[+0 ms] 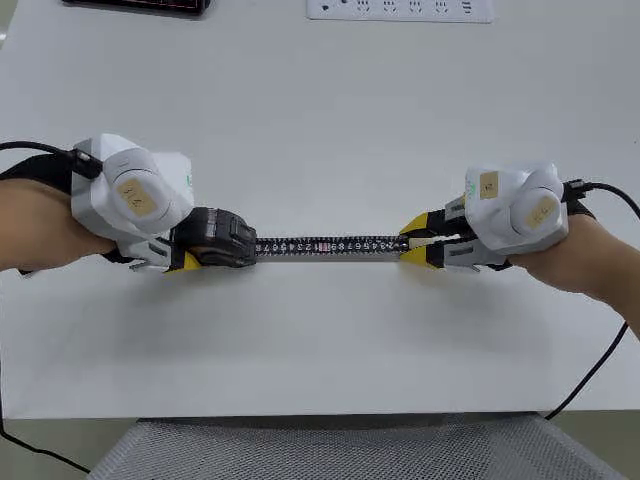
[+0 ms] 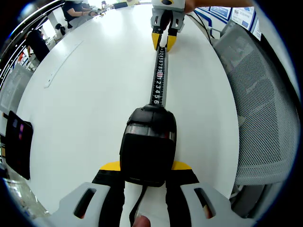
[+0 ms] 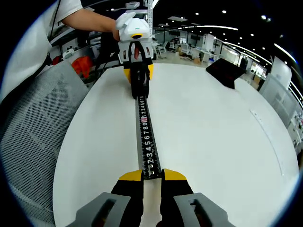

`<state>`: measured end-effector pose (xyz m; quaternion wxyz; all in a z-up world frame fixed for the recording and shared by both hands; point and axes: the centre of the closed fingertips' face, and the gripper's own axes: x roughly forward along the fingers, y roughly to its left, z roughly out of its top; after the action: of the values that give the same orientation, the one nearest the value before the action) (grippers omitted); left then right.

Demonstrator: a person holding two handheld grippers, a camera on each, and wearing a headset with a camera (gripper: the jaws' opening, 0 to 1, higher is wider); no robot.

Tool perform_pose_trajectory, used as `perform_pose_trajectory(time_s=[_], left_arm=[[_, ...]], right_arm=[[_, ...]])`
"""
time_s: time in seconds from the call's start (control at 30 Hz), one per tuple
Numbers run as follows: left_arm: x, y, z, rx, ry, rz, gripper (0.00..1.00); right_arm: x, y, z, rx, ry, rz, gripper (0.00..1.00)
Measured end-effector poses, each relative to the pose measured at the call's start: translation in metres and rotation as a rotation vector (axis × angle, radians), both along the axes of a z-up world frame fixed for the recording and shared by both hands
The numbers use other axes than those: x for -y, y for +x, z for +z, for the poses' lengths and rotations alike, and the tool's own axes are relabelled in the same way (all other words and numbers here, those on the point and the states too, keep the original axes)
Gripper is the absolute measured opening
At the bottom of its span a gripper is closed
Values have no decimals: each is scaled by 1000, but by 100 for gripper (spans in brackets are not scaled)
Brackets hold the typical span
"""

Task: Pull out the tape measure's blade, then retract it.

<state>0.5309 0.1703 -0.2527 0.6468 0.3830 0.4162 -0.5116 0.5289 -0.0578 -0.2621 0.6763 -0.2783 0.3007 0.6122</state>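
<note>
Over the white table (image 1: 320, 340), the head view has the left gripper (image 1: 195, 248) clamped on the tape measure case (image 1: 222, 238), with the blade (image 1: 330, 245) stretched across to the right gripper (image 1: 420, 240). Left gripper view: jaws squeeze the case's sides. Right gripper view: jaws pinch the blade's tip.

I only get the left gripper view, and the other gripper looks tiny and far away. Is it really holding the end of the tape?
Observer: Yes. In the right gripper view the end of the blade sits pinched between the shut, yellow-tipped jaws of the right gripper.
Operator: What's behind my gripper?
Observer: In the head view a black cable runs from behind the left gripper, which clamps the tape measure, off to the side.
</note>
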Motion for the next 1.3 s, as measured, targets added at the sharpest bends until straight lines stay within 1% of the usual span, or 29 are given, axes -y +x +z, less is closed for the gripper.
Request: perform_pose_trajectory(time_s=[0.23, 0.67, 0.9, 1.3], left_arm=[[-1, 0, 0, 2, -1, 0, 28], [-1, 0, 0, 1, 0, -1, 28], [-1, 0, 0, 1, 1, -1, 28], [0, 1, -1, -1, -1, -1, 28]], right_arm=[[4, 0, 0, -1, -8, -1, 9], [23, 1, 1, 0, -36, -12, 9], [30, 1, 1, -1, -44, -20, 9], [44, -3, -2, -8, -59, -26, 9]])
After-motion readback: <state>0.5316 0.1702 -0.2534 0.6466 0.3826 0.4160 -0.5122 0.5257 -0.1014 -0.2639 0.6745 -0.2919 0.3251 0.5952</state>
